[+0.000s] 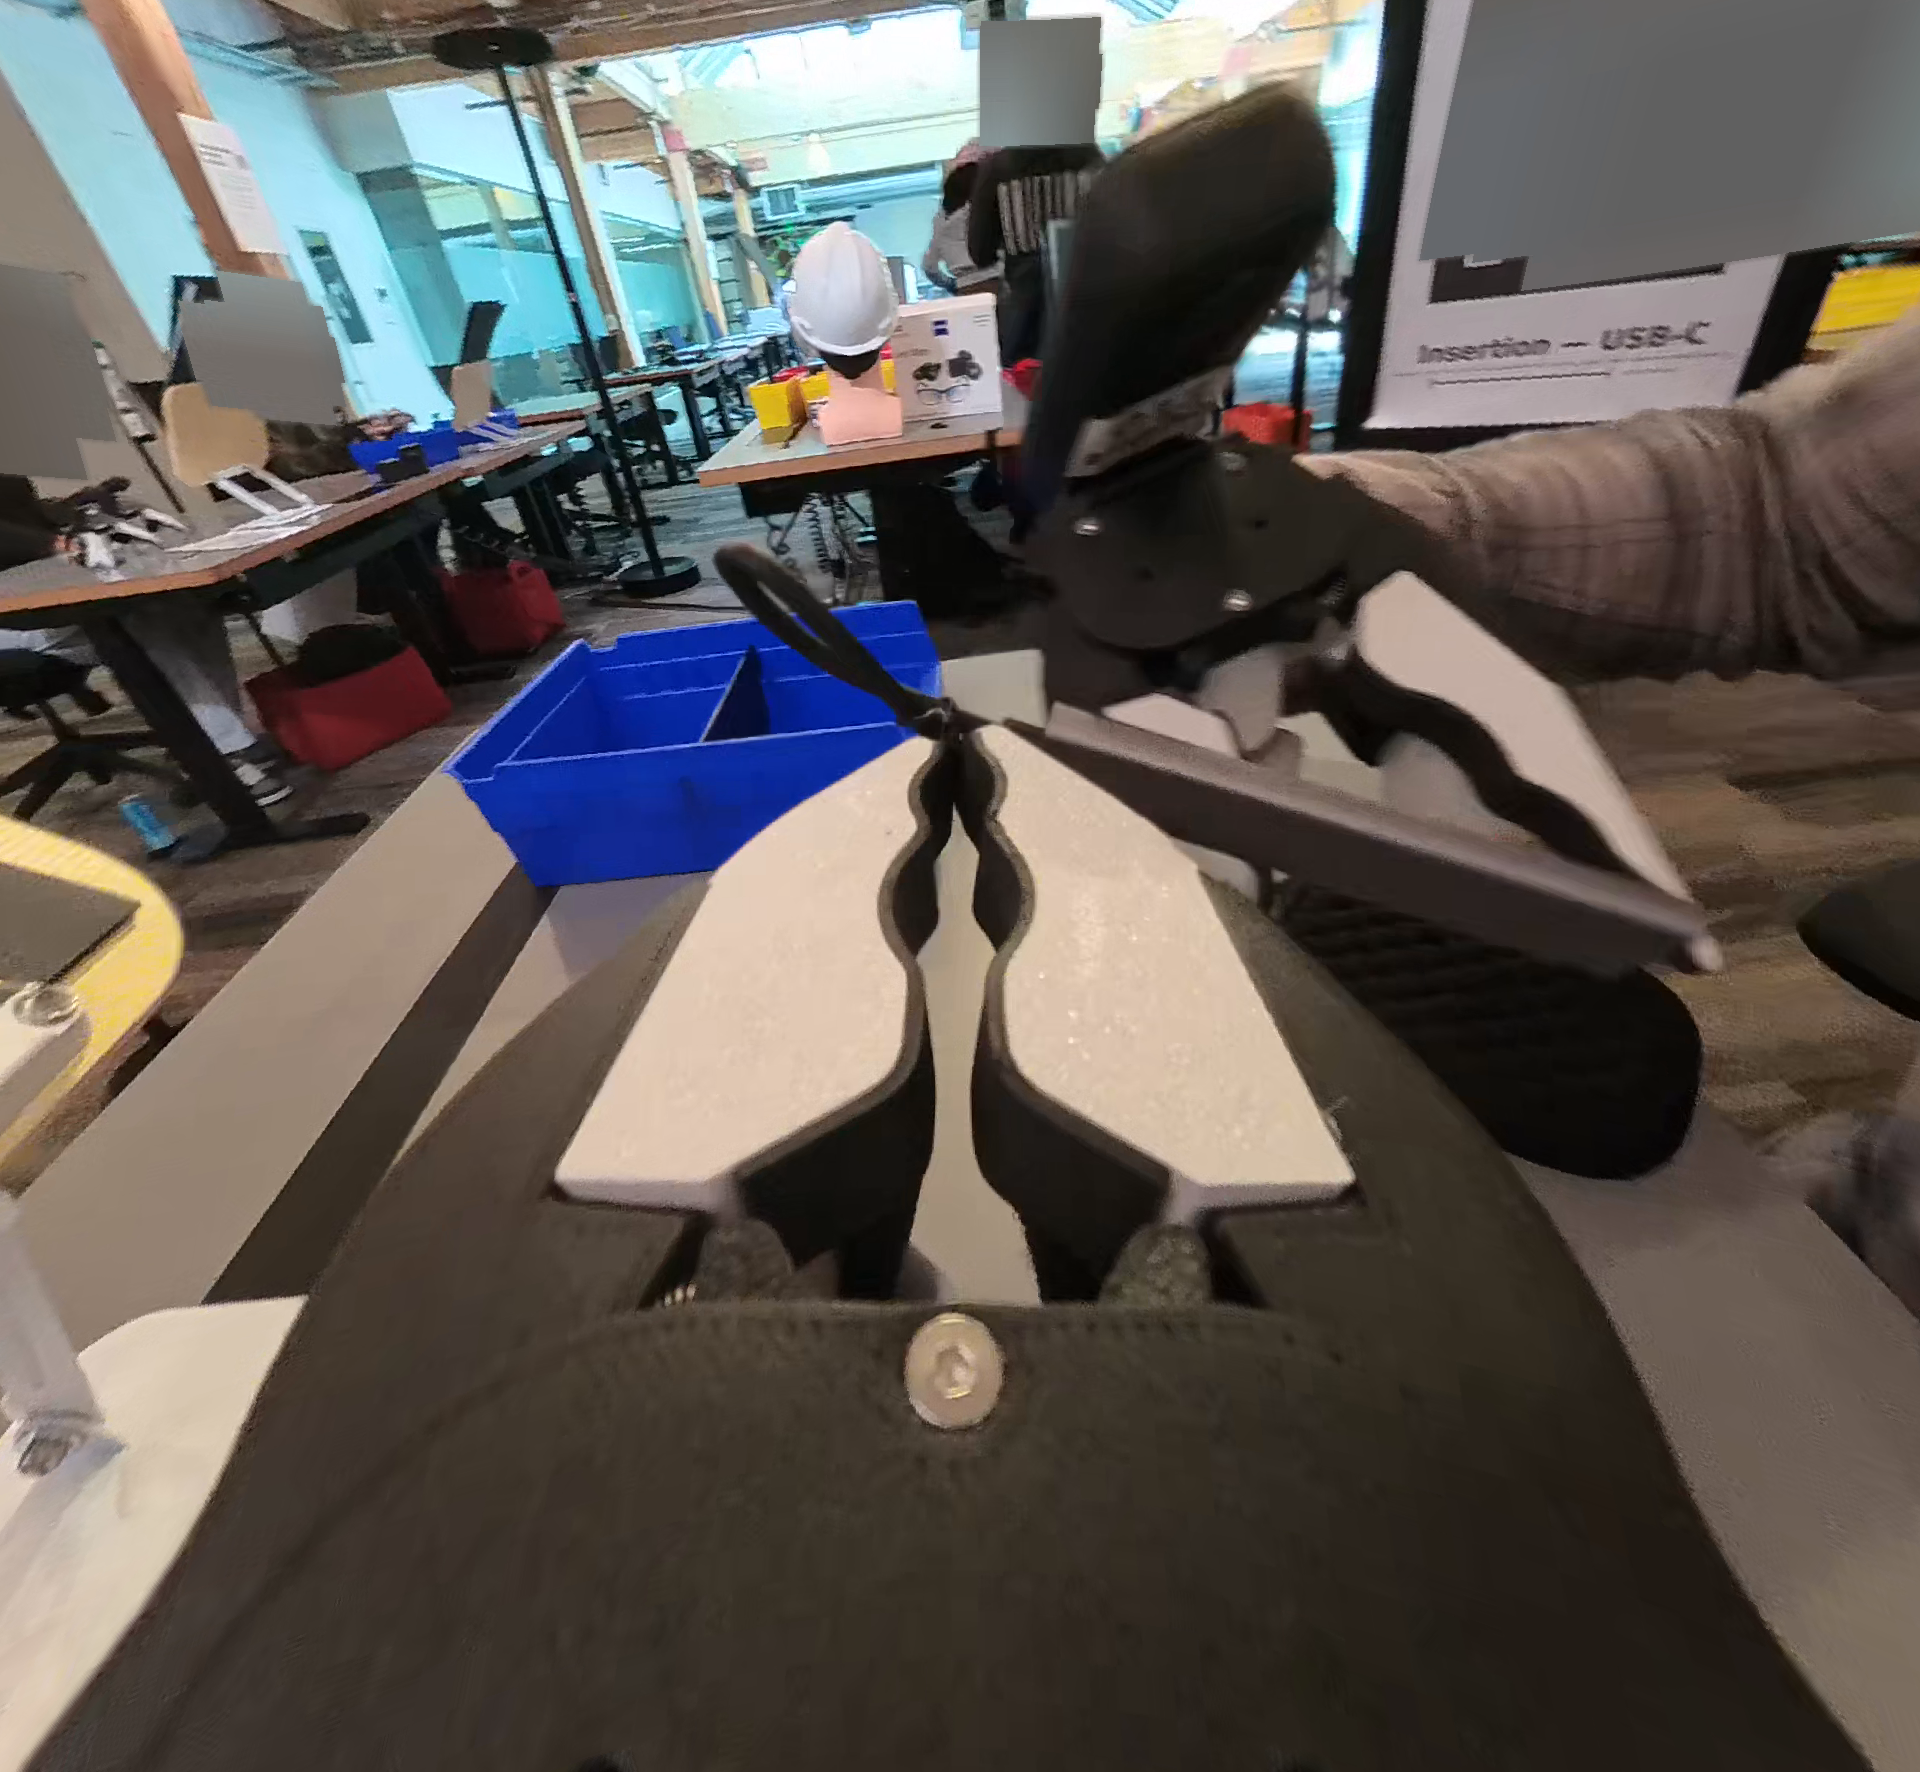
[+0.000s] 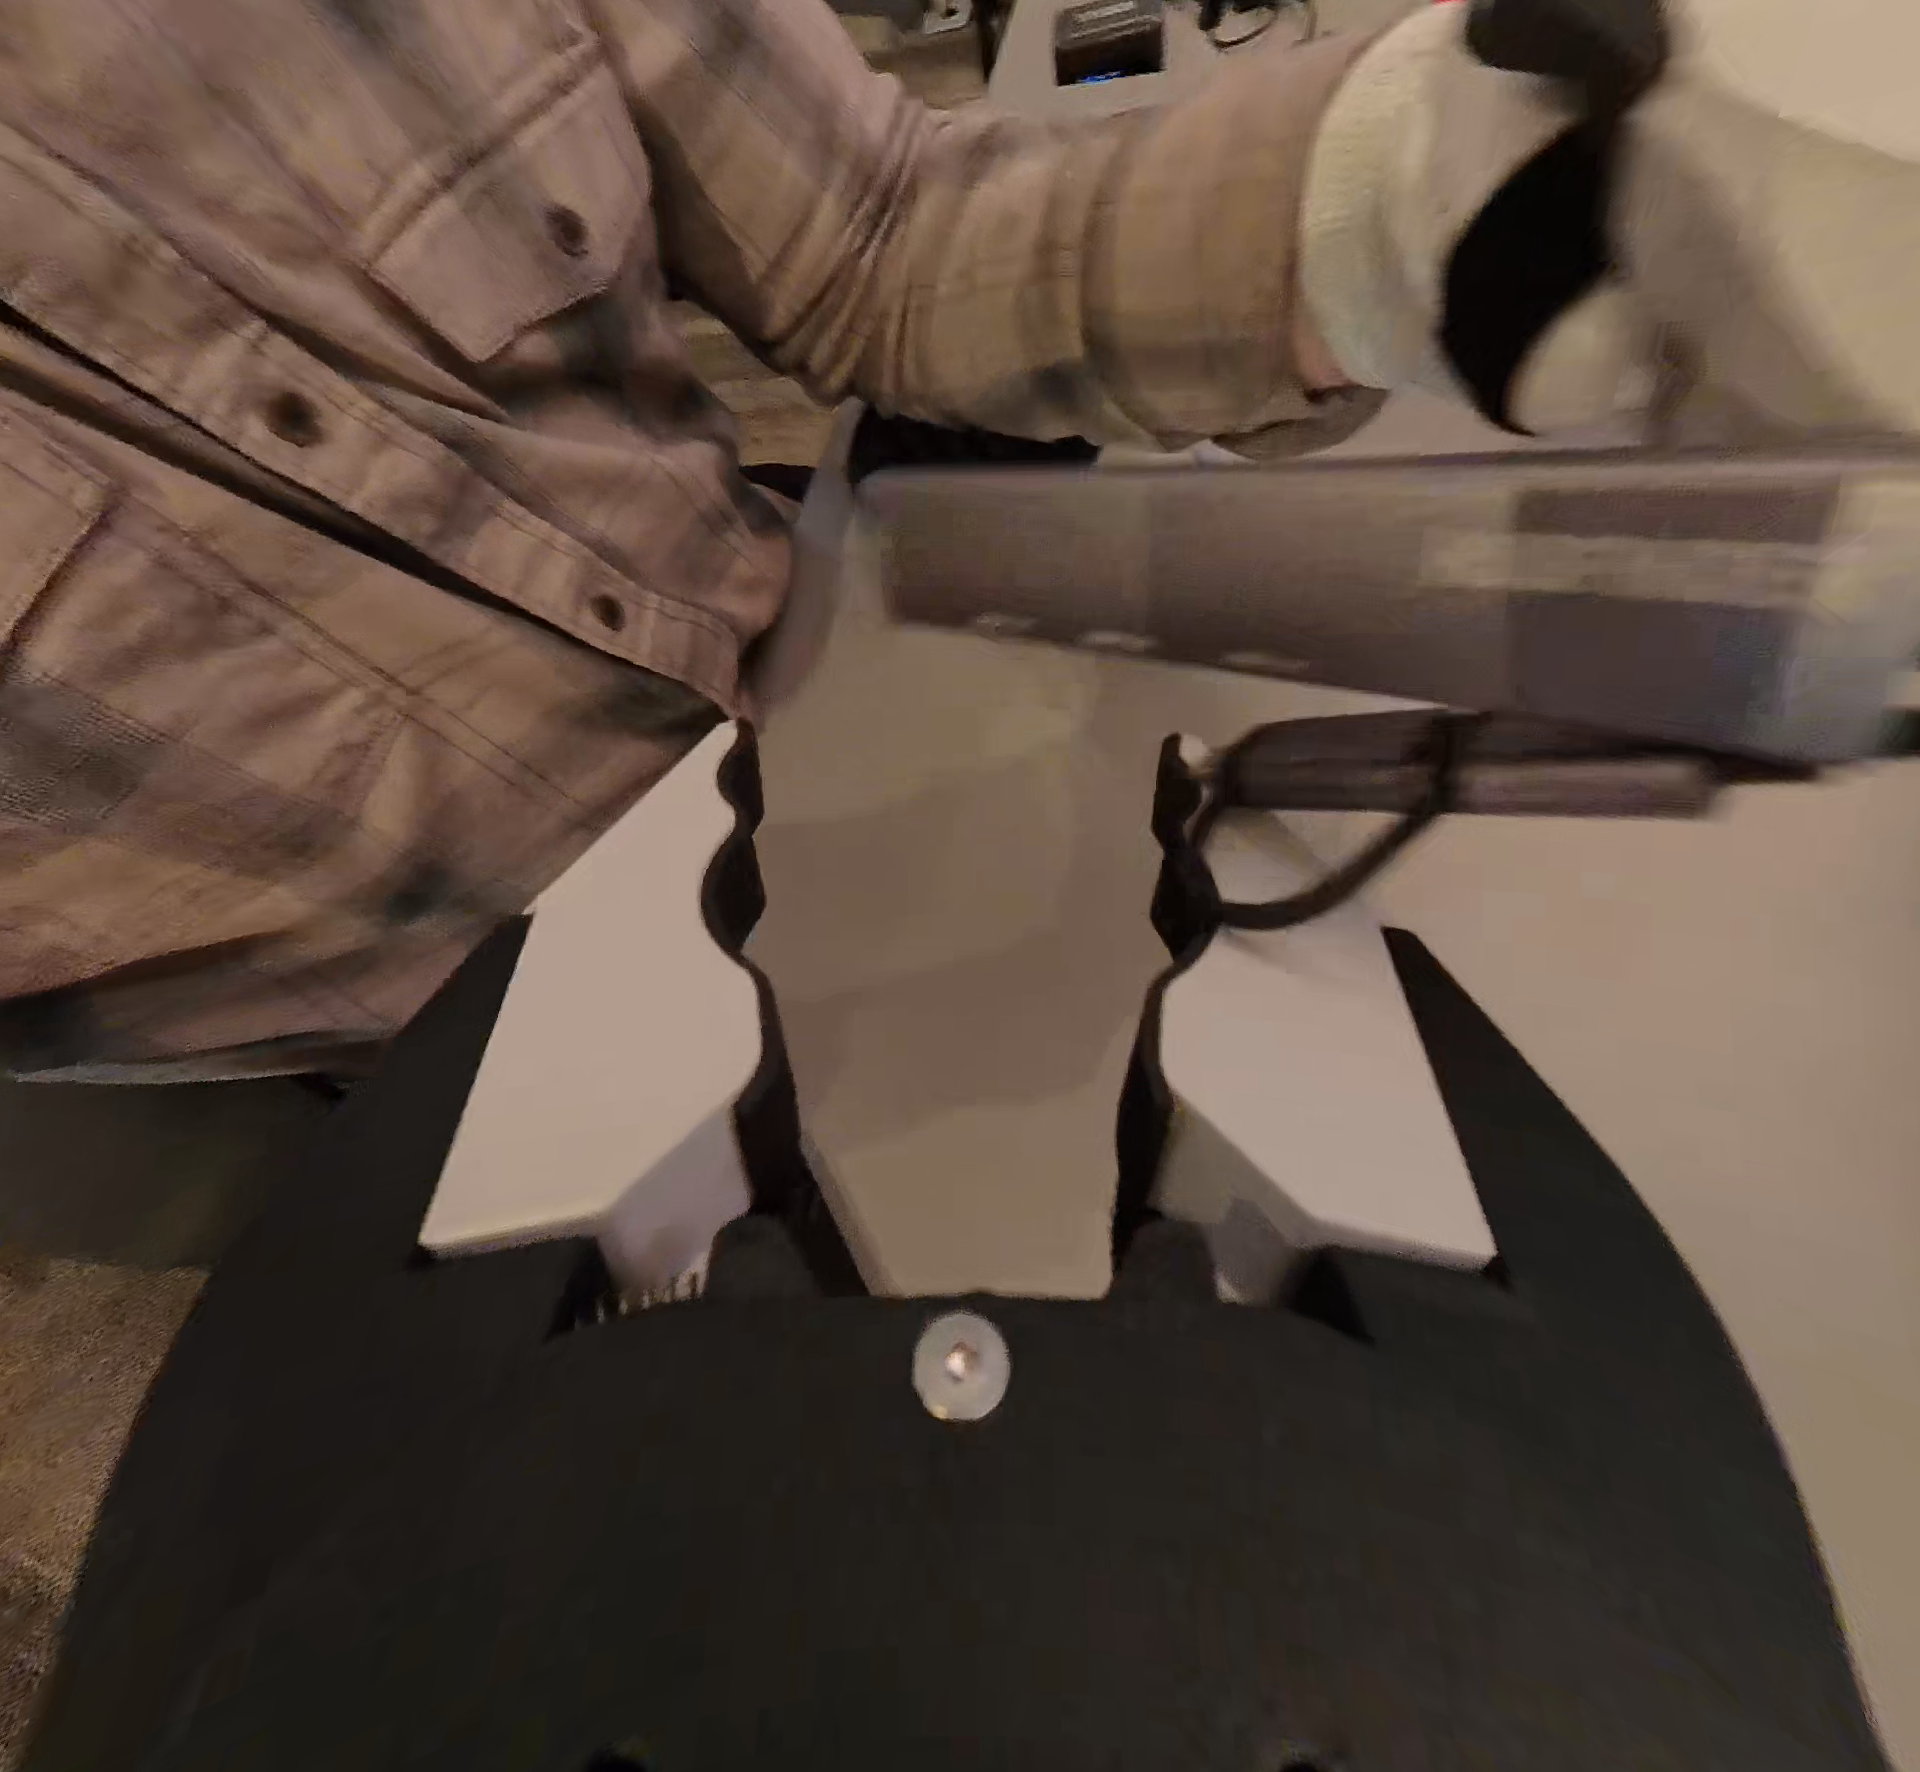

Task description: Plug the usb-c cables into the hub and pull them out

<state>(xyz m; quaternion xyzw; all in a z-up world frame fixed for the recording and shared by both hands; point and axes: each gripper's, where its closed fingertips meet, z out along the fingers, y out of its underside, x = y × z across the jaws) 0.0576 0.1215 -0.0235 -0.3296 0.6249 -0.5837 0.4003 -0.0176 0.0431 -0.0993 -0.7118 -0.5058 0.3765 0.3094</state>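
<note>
My left gripper (image 1: 951, 746) is shut at its tips on a black cable (image 1: 800, 610) that is looped and bundled with a tie. The grey flat hub (image 1: 1351, 839) hangs in the air just right of those tips, slanting down to the right. My right gripper (image 1: 1299, 725) is behind the hub, held by a sleeved arm. In the right wrist view my right gripper (image 2: 956, 766) is open and empty. The blurred hub (image 2: 1351, 569) lies across beyond its fingertips, with the cable bundle (image 2: 1455, 766) under it against the right finger (image 2: 1179, 839).
A blue divided bin (image 1: 675, 746) stands on the grey table (image 1: 312, 943) ahead. A yellow-rimmed object (image 1: 114, 953) is at the left edge. A sign board (image 1: 1558, 351) stands at the back right. The person's plaid shirt (image 2: 312, 475) fills the left of the right wrist view. To the yellow-rimmed object (image 1: 114, 953): left tips about 30 cm, right tips about 35 cm.
</note>
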